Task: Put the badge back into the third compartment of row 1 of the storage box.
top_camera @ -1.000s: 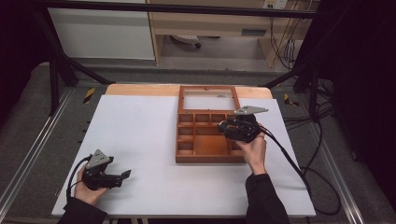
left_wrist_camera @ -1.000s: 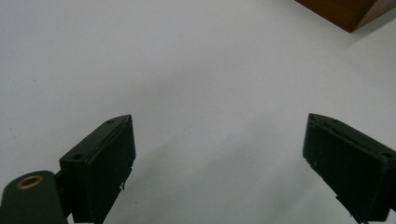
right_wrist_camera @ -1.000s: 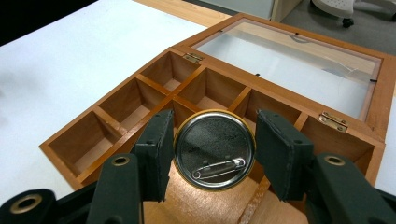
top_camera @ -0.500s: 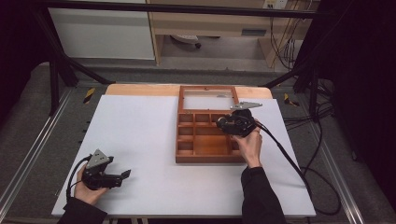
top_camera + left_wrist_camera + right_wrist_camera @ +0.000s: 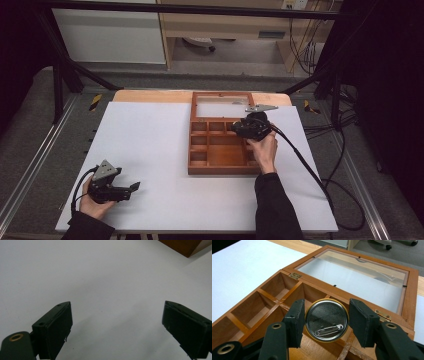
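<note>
Clamping a pin badge (image 5: 326, 320) edgewise, your right gripper (image 5: 325, 321) hangs above the wooden compartment box (image 5: 220, 162); your left gripper (image 5: 117, 322), jaws spread, rests on the counter (image 5: 150, 145) left of that box.

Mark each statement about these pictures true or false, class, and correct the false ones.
1. The right gripper holds a round pin badge with its safety-pin back facing the camera. True.
2. The left gripper is shut on a badge. False: its jaws stand wide apart over the bare white table.
3. The wooden box has its glass lid open, laid back flat. True.
4. The left gripper is above the box. False: in the high view it rests near the table's front left corner, far from the box.
5. The box's compartments that show in the right gripper view are full of badges. False: they look empty.
</note>
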### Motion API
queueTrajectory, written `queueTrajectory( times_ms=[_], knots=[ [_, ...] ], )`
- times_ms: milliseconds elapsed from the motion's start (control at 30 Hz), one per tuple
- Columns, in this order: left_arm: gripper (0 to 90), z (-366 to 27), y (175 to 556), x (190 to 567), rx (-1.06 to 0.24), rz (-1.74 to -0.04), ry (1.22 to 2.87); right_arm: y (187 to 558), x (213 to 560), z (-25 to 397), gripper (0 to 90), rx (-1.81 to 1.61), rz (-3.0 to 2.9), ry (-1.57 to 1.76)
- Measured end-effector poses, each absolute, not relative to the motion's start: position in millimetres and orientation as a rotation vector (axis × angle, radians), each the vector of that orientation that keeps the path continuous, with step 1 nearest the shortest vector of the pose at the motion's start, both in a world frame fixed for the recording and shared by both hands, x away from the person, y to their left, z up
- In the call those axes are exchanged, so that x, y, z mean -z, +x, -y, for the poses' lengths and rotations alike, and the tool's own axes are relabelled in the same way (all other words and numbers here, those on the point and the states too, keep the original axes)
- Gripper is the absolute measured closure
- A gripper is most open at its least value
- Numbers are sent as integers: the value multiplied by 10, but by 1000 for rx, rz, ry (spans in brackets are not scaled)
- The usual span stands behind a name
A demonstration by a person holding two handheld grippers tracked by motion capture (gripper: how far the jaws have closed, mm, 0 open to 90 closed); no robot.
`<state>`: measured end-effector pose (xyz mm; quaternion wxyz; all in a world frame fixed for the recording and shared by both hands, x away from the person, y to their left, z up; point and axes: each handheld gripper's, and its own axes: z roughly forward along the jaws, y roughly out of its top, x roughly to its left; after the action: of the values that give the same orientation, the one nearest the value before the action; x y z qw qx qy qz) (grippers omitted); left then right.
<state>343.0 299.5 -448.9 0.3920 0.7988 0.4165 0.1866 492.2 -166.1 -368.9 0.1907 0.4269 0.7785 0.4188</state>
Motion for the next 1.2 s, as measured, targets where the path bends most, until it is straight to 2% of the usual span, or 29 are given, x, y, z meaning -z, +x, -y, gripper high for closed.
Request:
queueTrajectory(
  times_ms=[1200],
  knots=[
    [89, -3000, 3433, 4490, -472, -1057, 2027, 5300, 4018, 1540, 488, -1054, -2228, 1263]
  ],
)
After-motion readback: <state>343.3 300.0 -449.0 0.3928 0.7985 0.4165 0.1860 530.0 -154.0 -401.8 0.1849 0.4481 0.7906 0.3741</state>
